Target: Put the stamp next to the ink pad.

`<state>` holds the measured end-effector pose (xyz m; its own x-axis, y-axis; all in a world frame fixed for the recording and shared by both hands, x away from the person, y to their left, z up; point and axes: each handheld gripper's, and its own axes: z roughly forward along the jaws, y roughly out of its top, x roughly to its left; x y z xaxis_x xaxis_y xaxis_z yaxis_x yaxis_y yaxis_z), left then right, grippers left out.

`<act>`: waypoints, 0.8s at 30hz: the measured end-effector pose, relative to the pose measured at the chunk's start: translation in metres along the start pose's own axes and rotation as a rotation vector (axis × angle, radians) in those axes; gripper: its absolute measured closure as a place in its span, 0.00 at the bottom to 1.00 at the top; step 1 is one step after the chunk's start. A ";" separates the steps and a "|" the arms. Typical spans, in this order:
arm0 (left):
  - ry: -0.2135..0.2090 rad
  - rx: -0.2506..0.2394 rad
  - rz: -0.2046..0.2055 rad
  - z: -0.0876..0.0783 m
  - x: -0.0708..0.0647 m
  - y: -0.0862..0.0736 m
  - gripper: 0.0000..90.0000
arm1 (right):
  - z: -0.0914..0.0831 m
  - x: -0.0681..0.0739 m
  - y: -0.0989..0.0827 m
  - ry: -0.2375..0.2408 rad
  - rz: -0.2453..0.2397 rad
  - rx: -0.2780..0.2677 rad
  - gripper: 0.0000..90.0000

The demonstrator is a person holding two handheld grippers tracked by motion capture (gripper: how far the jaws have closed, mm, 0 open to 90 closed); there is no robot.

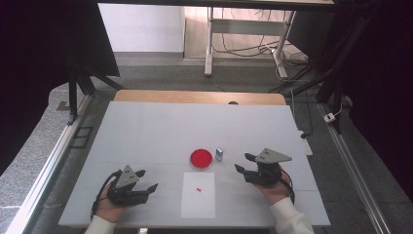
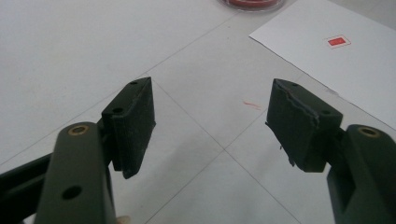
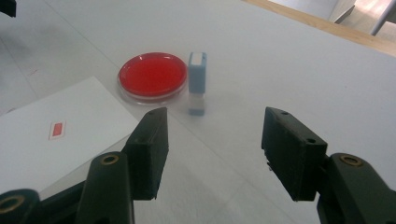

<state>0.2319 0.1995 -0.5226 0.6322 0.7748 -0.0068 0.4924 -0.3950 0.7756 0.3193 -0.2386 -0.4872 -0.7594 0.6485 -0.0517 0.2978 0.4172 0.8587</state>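
Red ink pad (image 1: 201,158), round, in a clear dish, sits mid-tabletop with a small blue-and-white stamp (image 1: 219,154) standing upright just beside it at its 3 o'clock, close but whether touching I can't tell. White paper sheet (image 1: 198,195) lies at the pad's 6 o'clock, near the front edge, and already carries one small red rectangular stamp mark (image 1: 199,188) in its upper half.

Progress, as I read it: one impression is on the sheet and the stamp is parked by the pad, so the stamping looks done, or one cycle of it. Can't tell whether more impressions or a tidy-up are left.

Grippers:
- right gripper (image 1: 246,163) at the stamp's 4 o'clock, near it but apart, jaws wide with nothing between them. In the right gripper view (image 3: 212,140) the stamp (image 3: 197,83) stands beyond the jaws, slightly left of the gap.
- left gripper (image 1: 146,180) at the sheet's 9 o'clock, low over the tabletop (image 1: 146,136), jaws wide, empty. The left gripper view (image 2: 212,116) looks over bare tabletop toward the sheet (image 2: 336,70) and the mark (image 2: 337,41).

Surroundings: wooden table edge (image 1: 199,96) at 12 o'clock behind the white surface, metal rails down both sides, cables and desk legs on the floor beyond. A faint red smudge (image 2: 252,104) is on the tabletop ahead of the left gripper.

Obstructions: none for either gripper. Only caution is the pad sitting tight against the stamp; a jaw coming in on that side could nudge the dish.
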 end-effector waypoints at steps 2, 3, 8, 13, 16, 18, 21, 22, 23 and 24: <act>0.000 -0.003 -0.001 0.000 0.001 0.000 0.36 | -0.007 -0.002 -0.006 0.001 0.008 -0.012 0.46; -0.001 -0.005 -0.003 0.000 0.001 0.000 0.36 | -0.010 -0.002 -0.009 0.000 0.008 -0.016 0.45; -0.005 -0.007 -0.002 0.000 0.002 0.000 0.36 | -0.025 -0.006 -0.026 -0.015 0.019 -0.011 0.45; 0.000 -0.009 0.000 0.000 0.001 0.001 0.36 | -0.038 -0.011 -0.042 -0.040 0.039 0.001 0.45; 0.003 -0.008 -0.001 0.000 0.002 0.001 0.36 | -0.046 -0.014 -0.050 -0.054 0.059 -0.005 0.45; 0.006 -0.008 -0.003 0.000 0.003 0.001 0.36 | -0.051 -0.016 -0.055 -0.064 0.067 -0.008 0.45; 0.011 -0.009 -0.006 0.000 0.004 0.000 0.36 | -0.056 -0.018 -0.059 -0.079 0.070 -0.005 0.45; 0.011 -0.009 -0.008 0.000 0.004 0.000 0.36 | -0.057 -0.019 -0.059 -0.078 0.072 -0.007 0.45; 0.012 -0.009 -0.008 0.000 0.004 0.000 0.35 | -0.057 -0.019 -0.060 -0.080 0.074 -0.010 0.45; 0.013 -0.008 -0.008 -0.001 0.004 0.000 0.35 | -0.057 -0.020 -0.060 -0.081 0.073 -0.010 0.45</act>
<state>0.2343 0.2029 -0.5222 0.6208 0.7840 -0.0048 0.4924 -0.3851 0.7806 0.2837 -0.3121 -0.5086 -0.6868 0.7263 -0.0296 0.3446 0.3612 0.8665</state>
